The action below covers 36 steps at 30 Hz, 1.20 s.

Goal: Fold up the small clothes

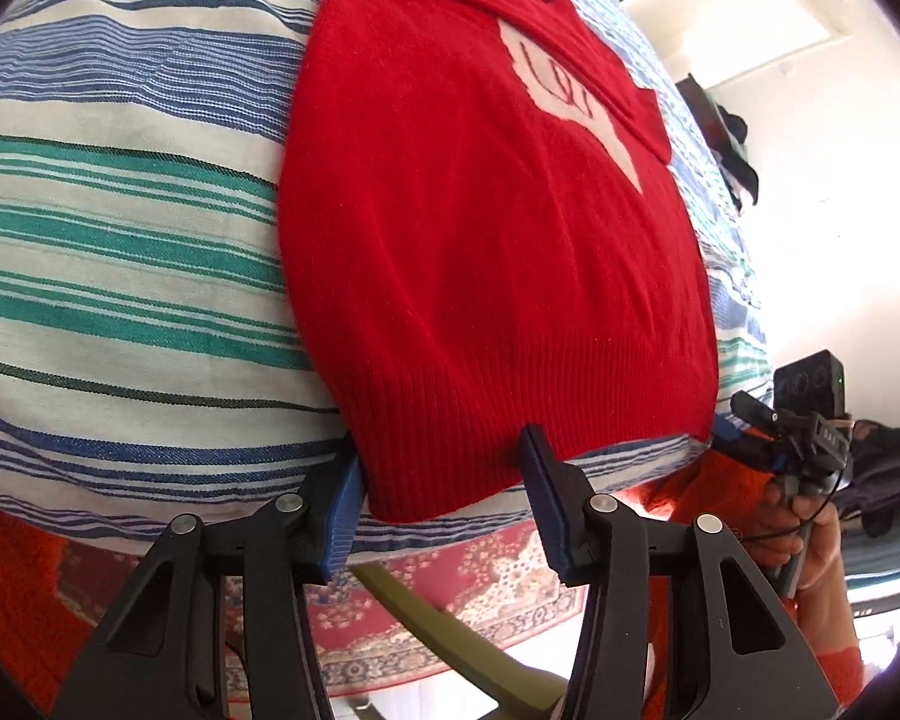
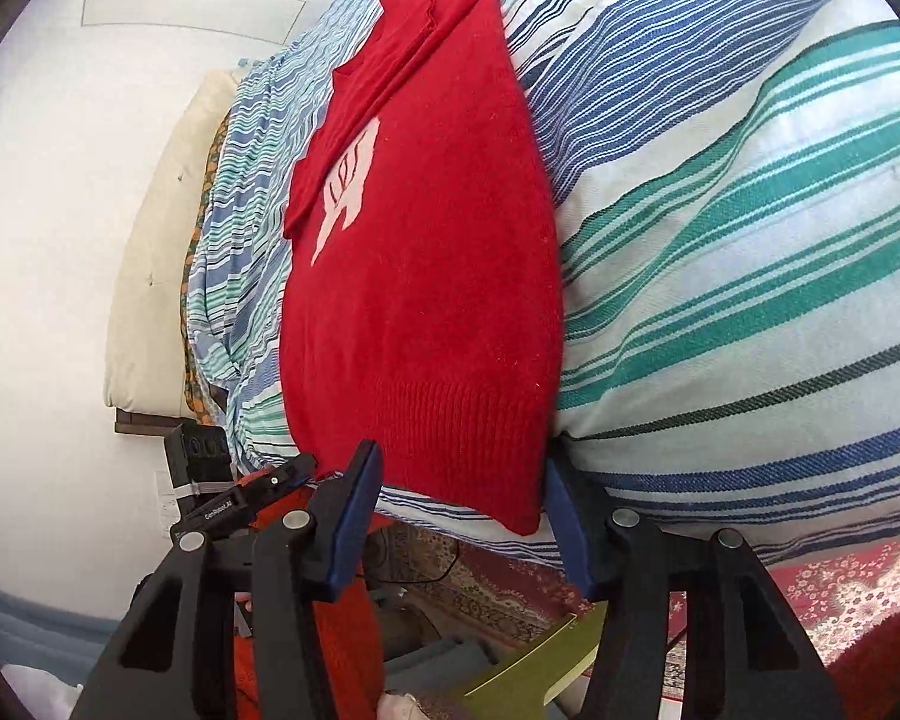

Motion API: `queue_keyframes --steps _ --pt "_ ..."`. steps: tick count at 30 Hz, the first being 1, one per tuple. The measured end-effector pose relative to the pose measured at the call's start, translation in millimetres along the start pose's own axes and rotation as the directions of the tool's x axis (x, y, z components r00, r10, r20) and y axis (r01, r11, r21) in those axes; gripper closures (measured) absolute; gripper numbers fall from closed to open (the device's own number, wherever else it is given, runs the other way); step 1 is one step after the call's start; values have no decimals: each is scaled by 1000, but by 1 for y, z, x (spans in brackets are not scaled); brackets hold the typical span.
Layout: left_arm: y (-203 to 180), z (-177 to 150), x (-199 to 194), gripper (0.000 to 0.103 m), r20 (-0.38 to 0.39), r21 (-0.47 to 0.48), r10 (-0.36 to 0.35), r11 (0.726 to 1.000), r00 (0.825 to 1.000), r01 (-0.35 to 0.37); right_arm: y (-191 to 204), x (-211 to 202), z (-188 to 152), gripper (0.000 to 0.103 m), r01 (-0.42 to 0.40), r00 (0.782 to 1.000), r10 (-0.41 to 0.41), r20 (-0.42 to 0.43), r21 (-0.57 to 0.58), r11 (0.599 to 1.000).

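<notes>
Two handheld grippers flank the ribbed hem of a small red sweater [image 1: 480, 252] that lies flat on a bed covered by a blue, green and white striped sheet [image 1: 120, 192]. The sweater lies with its hem at the near edge of the bed and its neck end farthest from the cameras; a pale knitted motif [image 1: 564, 90] shows on its chest, partly covered by a folded-in sleeve [image 1: 600, 66].

Seen from the left wrist, the left gripper [image 1: 444, 498] stands with its blue-padded fingers [image 1: 345, 516] spread on either side of the sweater's near left hem corner; the corner sits in the gap, and the pads do not visibly press it.

Seen from the right wrist, the right gripper [image 2: 465, 516] is likewise spread, its blue fingers [image 2: 357, 510] bracketing the opposite hem corner, which hangs just over the bed's edge between them, with a clear gap on the left side. The right-hand finger lies close against the cloth edge, though whether it touches cannot be told.

Each camera catches the other tool low at the side of its view: the right gripper [image 1: 804, 426], held by a hand [image 1: 810, 534] with an orange sleeve, and the left gripper [image 2: 240, 492] beside the bed's corner.

Below the bed lie a red patterned rug [image 1: 450, 618] and an olive-green flat object [image 2: 546, 660]. A cream mattress [image 2: 156, 252] shows under the sheet against a white wall.
</notes>
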<state>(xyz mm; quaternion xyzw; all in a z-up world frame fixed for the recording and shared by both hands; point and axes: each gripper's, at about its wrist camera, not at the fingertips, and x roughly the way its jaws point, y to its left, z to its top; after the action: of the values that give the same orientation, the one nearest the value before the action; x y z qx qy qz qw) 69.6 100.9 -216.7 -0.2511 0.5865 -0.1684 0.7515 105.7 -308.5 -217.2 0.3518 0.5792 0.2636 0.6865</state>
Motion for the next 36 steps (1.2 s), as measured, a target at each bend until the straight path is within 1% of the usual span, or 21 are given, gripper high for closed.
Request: queue_keyframes --steps 1,3,4,5,6,7,10,12,16,18,20,23,24,25,27,30,32,36 --pt "3 0 0 60 1 -12 -6 1000 1000 6 1 1 0 49 -17 1000 17 2 -1 1000" --pt "9 1 -1 72 3 -44 -10 999 1000 10 -1 0 0 50 -20 1000 20 6 6 1000" --pt "13 1 -2 74 2 -59 -11 998 1000 11 -1 1 -1 54 -12 1000 12 6 6 1000" --pt "15 1 -2 83 -1 -69 -14 998 1000 14 -1 1 -1 58 4 1000 -4 5 1 1000" --pt "16 1 -2 95 -4 -74 -21 997 1000 21 -1 -2 -3 74 26 1000 -26 0 -15 1000" --pt "15 0 -3 95 -6 -73 -31 997 1000 30 1 -1 -3 98 48 999 -49 -7 -39 998" --pt "8 -1 -11 96 1 -40 -31 999 1000 31 17 -2 -8 98 103 994 -105 -14 -121 987" --pt "5 -2 -19 96 8 -37 -57 998 998 57 29 -5 -8 98 108 994 -111 -8 -168 980" --pt "10 2 -29 96 15 -96 -136 986 991 137 41 -18 -5 98 73 997 -70 23 -183 980" --pt "14 9 -31 97 31 -135 -197 971 980 199 38 -21 1 98 42 999 -36 40 -151 988" --pt "14 21 -35 97 68 -165 -252 951 965 260 31 -24 9 98 -8 997 15 75 -93 996" --pt "12 51 -40 97 139 -205 -313 919 939 337 18 -26 27 98 -110 982 106 157 17 994" --pt "11 63 -41 97 160 -211 -323 912 933 352 15 -27 35 98 -137 975 126 184 43 990" --pt "9 77 -41 97 178 -212 -321 910 930 355 16 -26 45 98 -155 968 141 207 57 986" --pt "4 107 -43 97 204 -202 -297 919 933 337 20 -24 66 98 -159 961 140 239 61 985" --pt "-1 158 -40 97 238 -193 -265 930 934 313 33 -15 109 98 -132 957 117 265 42 990" --pt "-4 195 -35 97 251 -188 -248 936 936 298 40 -10 141 98 -121 952 108 287 27 992" --pt "-7 266 -18 97 263 -186 -187 953 946 240 52 4 213 98 -86 946 79 314 10 996"
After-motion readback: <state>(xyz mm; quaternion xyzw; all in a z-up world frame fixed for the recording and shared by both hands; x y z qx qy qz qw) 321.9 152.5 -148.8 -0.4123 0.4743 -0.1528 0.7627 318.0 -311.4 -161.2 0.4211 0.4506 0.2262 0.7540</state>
